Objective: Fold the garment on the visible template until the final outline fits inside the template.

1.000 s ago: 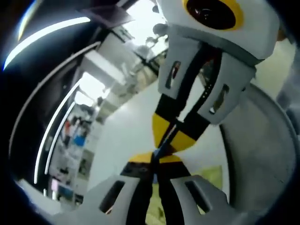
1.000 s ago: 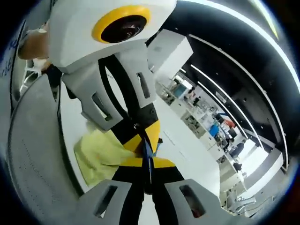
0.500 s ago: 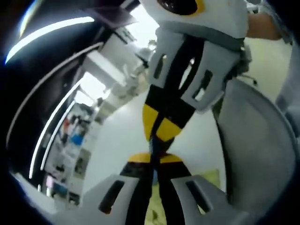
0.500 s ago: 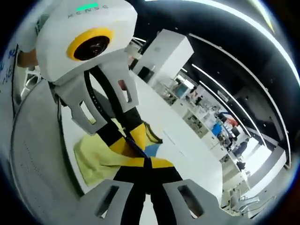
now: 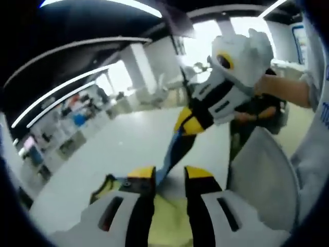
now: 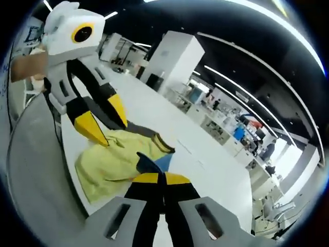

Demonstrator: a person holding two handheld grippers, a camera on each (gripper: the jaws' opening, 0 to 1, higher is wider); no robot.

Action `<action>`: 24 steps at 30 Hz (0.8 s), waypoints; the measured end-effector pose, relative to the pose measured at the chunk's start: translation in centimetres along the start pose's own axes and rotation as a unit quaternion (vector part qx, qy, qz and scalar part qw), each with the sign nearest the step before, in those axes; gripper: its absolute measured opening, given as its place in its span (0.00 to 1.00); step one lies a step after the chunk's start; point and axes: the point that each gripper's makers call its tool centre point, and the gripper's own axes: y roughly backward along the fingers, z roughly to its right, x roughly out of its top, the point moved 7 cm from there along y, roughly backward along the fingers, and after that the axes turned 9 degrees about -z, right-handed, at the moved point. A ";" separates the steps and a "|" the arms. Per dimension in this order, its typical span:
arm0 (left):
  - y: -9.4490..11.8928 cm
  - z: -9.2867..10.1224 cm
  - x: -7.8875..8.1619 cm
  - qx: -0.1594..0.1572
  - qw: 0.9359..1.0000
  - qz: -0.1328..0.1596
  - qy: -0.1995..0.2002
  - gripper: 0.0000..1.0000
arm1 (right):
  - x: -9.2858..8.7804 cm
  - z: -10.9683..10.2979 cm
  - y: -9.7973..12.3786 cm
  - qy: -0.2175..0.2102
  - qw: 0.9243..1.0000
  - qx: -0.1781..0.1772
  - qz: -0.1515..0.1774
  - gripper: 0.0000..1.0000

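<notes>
Gripping a blue fold of the yellow garment, the right gripper was seen with its jaws clenched on the cloth just ahead of its tips. The rest of the garment was spread on the white table to the left of those jaws. The left gripper was recorded with its jaws parted, tips just above the yellow cloth. In the left gripper view, the left gripper was seen released, the garment lying between and below its jaws, blue fabric stretched ahead up to the right gripper.
</notes>
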 end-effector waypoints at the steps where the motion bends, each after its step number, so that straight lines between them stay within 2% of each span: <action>1: 0.1 -0.1 -0.1 0.004 1.000 0.004 0.010 0.23 | -0.2 0.3 0.0 -0.008 1.000 0.002 -0.001 0.02; 4: 0.8 -0.4 0.3 0.011 0.998 0.037 0.040 0.28 | -0.7 1.0 0.0 -0.038 0.999 0.007 0.004 0.01; 5: 1.1 -0.5 0.4 0.009 0.997 0.045 0.056 0.29 | -0.9 1.3 0.0 -0.062 0.998 0.012 0.010 0.01; 8: 1.9 -0.9 0.5 -0.002 0.993 0.075 0.090 0.33 | -1.4 2.5 -0.1 -0.084 0.996 0.008 0.014 0.01; 10: 2.4 -1.2 0.2 -0.011 0.992 0.076 0.096 0.39 | -1.9 3.4 -0.2 -0.098 0.995 0.003 0.016 0.01; 12: 2.8 -1.5 -0.2 -0.006 0.992 0.073 0.101 0.46 | -2.5 4.4 -0.3 -0.110 0.994 0.000 0.017 0.01; 14: 3.2 -1.8 -0.6 0.016 0.992 0.076 0.098 0.50 | -3.0 5.4 -0.4 -0.118 0.993 -0.007 0.017 0.01; 15: 3.3 -1.8 -0.8 0.015 0.992 0.076 0.100 0.52 | -3.4 6.0 -0.6 -0.125 0.992 -0.009 0.015 0.01; 20: 4.2 -2.2 -1.2 0.016 0.986 0.087 0.139 0.68 | -4.7 8.2 -1.2 -0.130 0.991 -0.021 0.004 0.01; 24: 4.7 -2.4 -1.7 0.027 0.987 0.079 0.140 0.76 | -5.3 9.2 -1.5 -0.134 0.991 -0.025 -0.001 0.01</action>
